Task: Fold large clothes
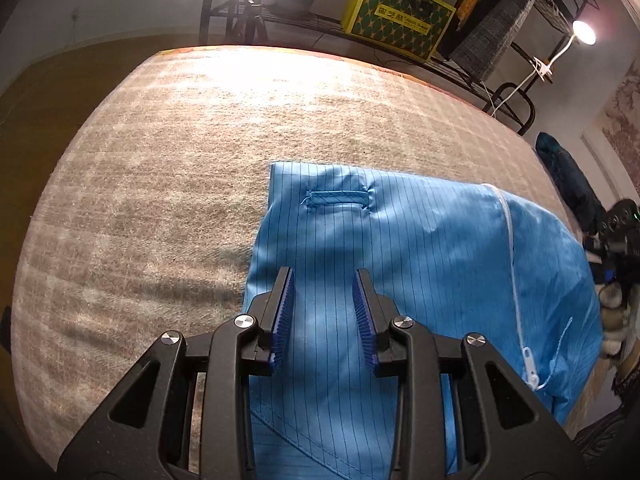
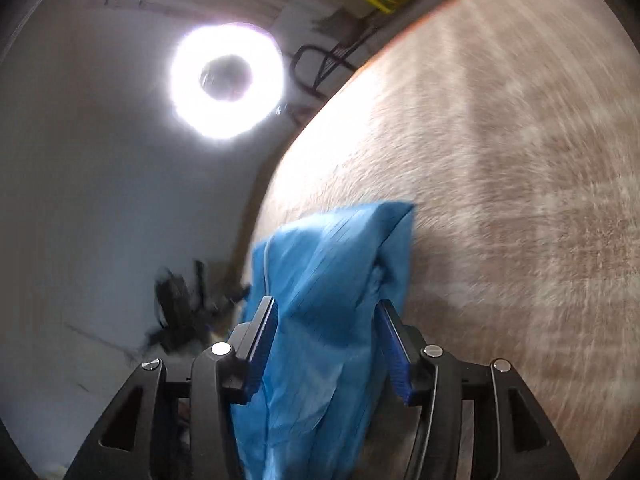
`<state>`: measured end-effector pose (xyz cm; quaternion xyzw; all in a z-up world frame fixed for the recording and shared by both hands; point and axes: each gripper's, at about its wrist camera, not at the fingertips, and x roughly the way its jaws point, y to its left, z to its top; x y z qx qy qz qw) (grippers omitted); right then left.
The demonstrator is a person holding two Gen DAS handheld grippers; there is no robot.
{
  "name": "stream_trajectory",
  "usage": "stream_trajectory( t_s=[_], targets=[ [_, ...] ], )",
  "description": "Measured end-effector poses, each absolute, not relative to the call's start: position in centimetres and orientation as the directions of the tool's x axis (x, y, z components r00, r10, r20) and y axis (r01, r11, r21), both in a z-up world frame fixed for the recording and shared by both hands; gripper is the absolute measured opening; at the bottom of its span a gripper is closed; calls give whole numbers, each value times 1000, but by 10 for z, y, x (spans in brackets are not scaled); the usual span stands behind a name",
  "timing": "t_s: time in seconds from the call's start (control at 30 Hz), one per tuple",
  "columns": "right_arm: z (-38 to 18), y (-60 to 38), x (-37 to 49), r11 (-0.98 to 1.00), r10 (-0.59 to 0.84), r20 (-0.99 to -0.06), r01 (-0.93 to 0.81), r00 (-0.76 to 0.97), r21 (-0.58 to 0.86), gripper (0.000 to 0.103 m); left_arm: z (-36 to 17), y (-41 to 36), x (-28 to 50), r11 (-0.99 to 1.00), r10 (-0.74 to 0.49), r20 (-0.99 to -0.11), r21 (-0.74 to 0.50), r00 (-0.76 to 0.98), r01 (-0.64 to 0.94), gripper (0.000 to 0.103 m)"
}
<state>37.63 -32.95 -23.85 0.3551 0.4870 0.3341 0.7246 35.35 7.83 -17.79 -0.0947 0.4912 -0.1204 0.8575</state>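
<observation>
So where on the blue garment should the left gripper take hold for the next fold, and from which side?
Probably the blue garment's straight left edge near the far corner beside the welt pocket. That edge lies flat and exposed on the beige blanket, so the open left gripper could come in from the left, low over the blanket, and pinch it.

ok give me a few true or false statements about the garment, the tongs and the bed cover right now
1. The garment is blue with thin dark stripes. True.
2. It lies on a bare wooden floor. False: it lies on a beige fuzzy cover.
3. A white zipper runs along the garment. True.
4. The left tongs are clamped shut on fabric. False: they stand apart above the cloth.
5. Blue cloth sits between the fingers of the right tongs. True.
</observation>
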Motion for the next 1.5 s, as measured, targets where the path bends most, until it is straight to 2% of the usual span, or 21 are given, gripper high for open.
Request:
stream_trajectory(
  t_s=[0.03, 0.13, 0.23, 0.3, 0.33, 0.37, 0.43, 0.5, 0.57, 0.67, 0.73, 0.83, 0.97, 1.1, 1.17, 1.23, 1.33, 1.4, 1.43, 1.5],
  targets=[
    [-242, -329, 380, 511, 837, -458, -126, 300, 850, 54, -179, 78, 355, 954, -299, -820, -277, 488, 118, 31],
    [-254, -318, 393, 465, 861, -420, -113, 287, 878, 40, -181, 77, 356, 953, -301, -819, -279, 489, 120, 30],
    [-257, -315, 407, 428, 869, -381, -94, 315, 899, 37, -183, 77, 357, 953, -300, -818, -279, 490, 117, 31],
    [-260, -326, 410, 396, 868, -355, -55, 346, 916, 23, -184, 77, 356, 954, -297, -817, -275, 494, 118, 31],
    [-256, -337, 402, 399, 862, -358, -45, 359, 916, 11, -184, 77, 356, 954, -297, -815, -275, 497, 119, 31],
    [-253, -339, 401, 429, 847, -381, -53, 371, 902, 3, -185, 77, 355, 954, -297, -814, -274, 500, 121, 31],
    [-236, -335, 400, 555, 789, -473, -122, 393, 823, 1, -185, 78, 356, 954, -298, -812, -271, 502, 128, 31],
    [-219, -329, 401, 725, 664, -612, -170, 429, 667, 0, -186, 79, 356, 953, -300, -811, -273, 502, 129, 31],
    [-210, -330, 401, 820, 556, -687, -171, 468, 546, 0, -185, 79, 357, 955, -296, -813, -269, 501, 127, 31],
    [-192, -347, 390, 802, 573, -657, -170, 489, 573, 3, -178, 79, 358, 956, -291, -815, -262, 501, 129, 31],
    [-169, -341, 375, 812, 574, -651, -239, 497, 533, 6, -170, 81, 359, 955, -295, -803, -265, 518, 133, 31],
    [-148, -310, 350, 804, 595, -649, -362, 475, 472, 22, -158, 84, 365, 946, -318, -775, -297, 546, 130, 31],
    [-158, -274, 332, 804, 576, -714, -432, 398, 409, 22, -151, 72, 378, 943, -331, -758, -292, 562, 161, 31],
    [-187, -266, 319, 844, 483, -809, -423, 336, 329, 20, -167, 56, 399, 955, -296, -793, -231, 532, 188, 31],
    [-192, -272, 310, 848, 488, -804, -405, 339, 343, 19, -181, 54, 408, 964, -260, -822, -195, 507, 179, 35],
    [-191, -272, 303, 854, 467, -815, -412, 341, 317, 17, -185, 58, 412, 959, -283, -811, -225, 512, 174, 37],
    [-183, -277, 296, 864, 436, -836, -413, 332, 287, 15, -180, 60, 410, 960, -277, -821, -208, 499, 189, 37],
    [-175, -283, 297, 878, 426, -832, -382, 355, 287, 17, -172, 63, 402, 960, -273, -818, -195, 507, 203, 37],
    [-166, -290, 296, 876, 441, -817, -378, 372, 300, 21, -166, 66, 393, 957, -280, -812, -194, 512, 215, 37],
    [-149, -295, 285, 858, 480, -784, -395, 393, 327, 22, -160, 70, 375, 951, -296, -808, -200, 508, 235, 37]
  ],
)
